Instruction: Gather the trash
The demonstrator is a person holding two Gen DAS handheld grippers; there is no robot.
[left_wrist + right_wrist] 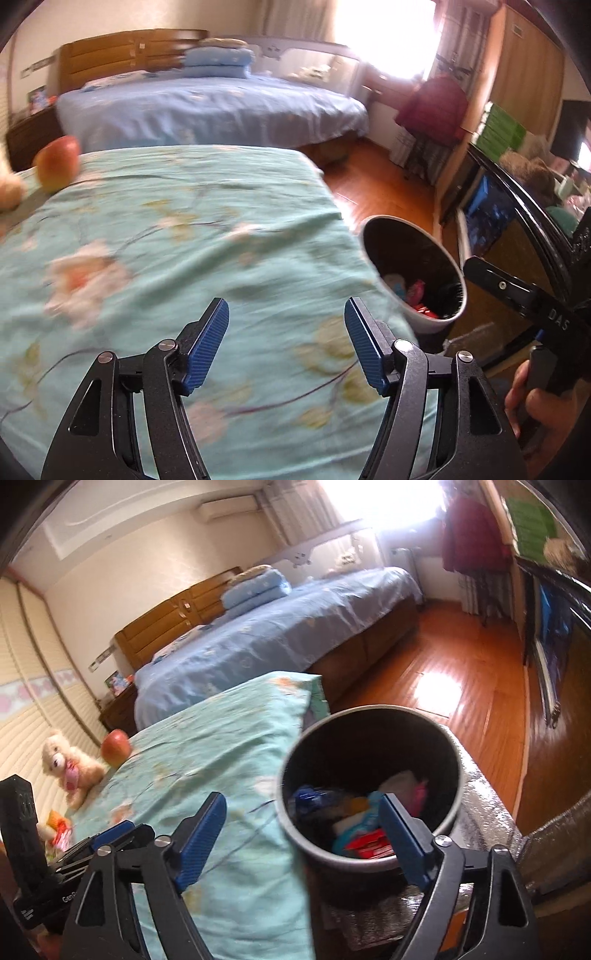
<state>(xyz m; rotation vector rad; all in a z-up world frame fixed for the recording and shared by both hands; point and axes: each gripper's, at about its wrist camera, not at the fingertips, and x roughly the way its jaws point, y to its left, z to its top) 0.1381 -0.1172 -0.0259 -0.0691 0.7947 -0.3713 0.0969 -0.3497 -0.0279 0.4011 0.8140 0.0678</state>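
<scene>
My left gripper (286,314) hangs open over the teal floral bedspread (184,240), with nothing between its blue pads. My right gripper (303,805) is open too, just above the near rim of the round bin (369,738), its jaws empty. The bin, dark inside with a white outer wall (424,325), stands beside the bed's edge and holds several wrappers, among them a red one (369,845) and a pink one (415,291). Some red and orange packets (59,830) lie on the bedspread at the lower left, partly hidden by the left gripper's body.
An apple (115,746) and a teddy bear (66,764) sit at the bedspread's far left end. Beyond is a blue-covered bed (277,635). Wooden floor (461,672) runs along the right, past a dark TV cabinet (491,206) and a hanging red coat (432,107).
</scene>
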